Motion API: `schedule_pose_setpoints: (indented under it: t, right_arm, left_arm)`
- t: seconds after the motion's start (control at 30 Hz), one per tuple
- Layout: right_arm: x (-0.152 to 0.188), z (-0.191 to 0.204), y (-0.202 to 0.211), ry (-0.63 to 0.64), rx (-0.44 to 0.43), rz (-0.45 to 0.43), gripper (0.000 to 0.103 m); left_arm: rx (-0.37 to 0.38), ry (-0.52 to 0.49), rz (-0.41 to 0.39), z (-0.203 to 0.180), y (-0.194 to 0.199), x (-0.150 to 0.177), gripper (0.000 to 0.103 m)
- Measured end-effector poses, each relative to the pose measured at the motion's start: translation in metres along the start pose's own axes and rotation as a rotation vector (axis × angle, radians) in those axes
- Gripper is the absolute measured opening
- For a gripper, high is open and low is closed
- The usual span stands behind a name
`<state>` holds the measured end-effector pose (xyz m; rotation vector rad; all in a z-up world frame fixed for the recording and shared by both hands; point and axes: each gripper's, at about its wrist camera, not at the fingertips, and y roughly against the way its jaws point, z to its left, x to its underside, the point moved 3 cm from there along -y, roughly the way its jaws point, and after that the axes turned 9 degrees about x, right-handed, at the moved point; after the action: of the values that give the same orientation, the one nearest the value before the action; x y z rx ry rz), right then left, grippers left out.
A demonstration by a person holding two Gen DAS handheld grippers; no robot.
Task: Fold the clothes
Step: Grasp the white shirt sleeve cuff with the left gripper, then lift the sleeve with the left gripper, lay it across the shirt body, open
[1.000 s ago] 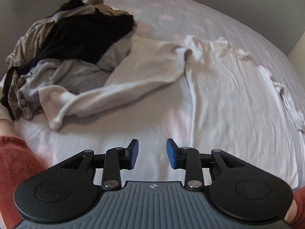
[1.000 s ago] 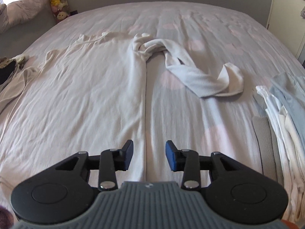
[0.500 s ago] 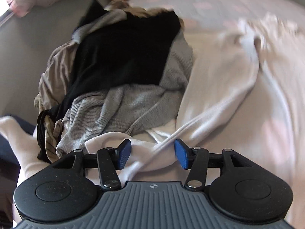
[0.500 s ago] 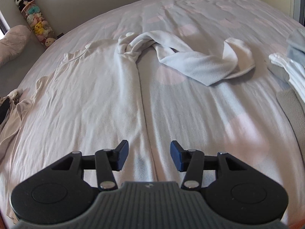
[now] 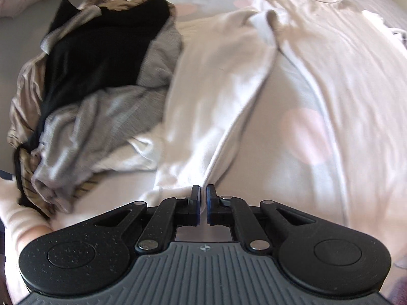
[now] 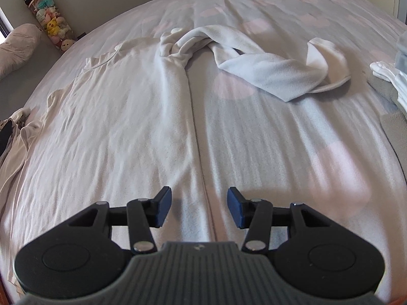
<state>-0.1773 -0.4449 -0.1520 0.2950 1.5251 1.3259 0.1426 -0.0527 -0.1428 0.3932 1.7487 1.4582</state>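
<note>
1. My left hand-held gripper [image 5: 202,200] has its blue pads pressed together on the edge of the white long-sleeved top [image 5: 330,76], down near the end of its left sleeve [image 5: 216,96]. I read that pinch as the start of a fold, because the sleeve has to come across the body.
2. My right hand-held gripper [image 6: 197,207] hangs spread over the right side edge of the top [image 6: 127,117], with nothing between the pads. The edge runs straight up between the jaws, so I judge that it is lined up to take the hem corner.
3. The top lies flat, neck end away from me, spread out on the bed [image 6: 292,132]. That keeps the body smooth for folding.
4. The right sleeve [image 6: 274,63] is twisted and flung out over the sheet, so it needs straightening.
5. No basket or box shows. The unfolded heap of black and grey clothes [image 5: 101,58] sits on the bed just left of the top, touching its sleeve.
6. A stack of folded clothes [image 6: 389,76] sits at the right edge of the bed, well apart; I take it as the finished pile.
</note>
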Motion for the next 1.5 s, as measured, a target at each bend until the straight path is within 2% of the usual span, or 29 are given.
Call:
schedule_pose_setpoints:
  t: [0.07,0.2,0.23,0.27,0.33,0.4,0.47,0.57,0.63,0.7,0.8,0.83,0.87,0.9,0.97,1.1,1.2,1.37,1.5]
  right_arm:
    - [0.000,0.001,0.000,0.001,-0.004,-0.001,0.052]
    - [0.000,0.000,0.001,-0.003,-0.012,-0.007,0.052]
    - [0.000,0.000,0.002,-0.005,-0.014,-0.008,0.052]
    - [0.000,0.000,0.002,-0.007,-0.017,-0.010,0.053]
    - [0.000,-0.001,0.003,-0.011,-0.022,-0.016,0.055]
    - [0.000,-0.001,0.005,-0.014,-0.025,-0.025,0.057]
    - [-0.001,0.000,0.006,-0.013,-0.029,-0.031,0.060]
    - [-0.002,0.003,0.003,0.003,-0.035,-0.020,0.072]
    - [-0.001,0.004,0.004,0.004,-0.039,-0.022,0.072]
    - [-0.001,0.004,0.004,0.004,-0.042,-0.025,0.072]
    - [-0.001,0.003,0.005,0.000,-0.047,-0.028,0.073]
    - [-0.001,0.003,0.005,-0.005,-0.047,-0.028,0.073]
    - [-0.001,0.002,0.004,-0.010,-0.048,-0.027,0.073]
    - [-0.002,0.001,0.004,-0.015,-0.048,-0.027,0.073]
    - [-0.002,0.000,0.004,-0.022,-0.048,-0.027,0.073]
    - [-0.001,0.002,0.005,-0.012,-0.050,-0.031,0.073]
    - [-0.001,0.002,0.004,-0.008,-0.051,-0.026,0.073]
    - [-0.001,0.002,0.002,-0.009,-0.055,-0.014,0.073]
    - [-0.001,0.002,0.000,-0.012,-0.063,-0.010,0.073]
  left_arm:
    - [0.043,-0.005,0.014,-0.010,0.002,0.005,0.002]
    - [0.033,-0.042,0.045,-0.024,0.001,0.008,0.004]
    - [0.046,-0.039,0.059,-0.025,0.001,0.010,0.007]
    - [0.063,-0.035,0.073,-0.026,0.001,0.011,0.018]
    - [0.086,-0.036,0.070,-0.029,0.007,0.015,0.032]
    - [0.092,-0.026,0.034,-0.028,0.018,0.017,0.035]
    - [0.086,0.015,-0.023,-0.021,0.031,0.017,0.042]
    - [0.005,0.112,-0.087,0.003,0.044,0.014,0.045]
    - [-0.015,0.207,-0.085,0.023,0.041,0.014,0.045]
    - [-0.004,0.293,-0.070,0.039,0.035,0.015,0.045]
    - [0.009,0.359,-0.036,0.046,0.024,0.022,0.044]
    - [0.022,0.370,-0.024,0.046,0.021,0.023,0.035]
    - [0.036,0.378,-0.014,0.045,0.017,0.023,0.016]
    - [0.049,0.387,-0.004,0.045,0.014,0.023,0.009]
    - [0.038,0.387,-0.019,0.043,0.015,0.019,0.003]
    - [0.017,0.399,-0.096,0.047,0.035,-0.006,0.003]
    - [-0.006,0.405,-0.167,0.058,0.063,-0.039,0.003]
    - [-0.054,0.383,-0.281,0.071,0.111,-0.114,0.002]
    - [-0.115,0.330,-0.337,0.072,0.137,-0.172,0.002]
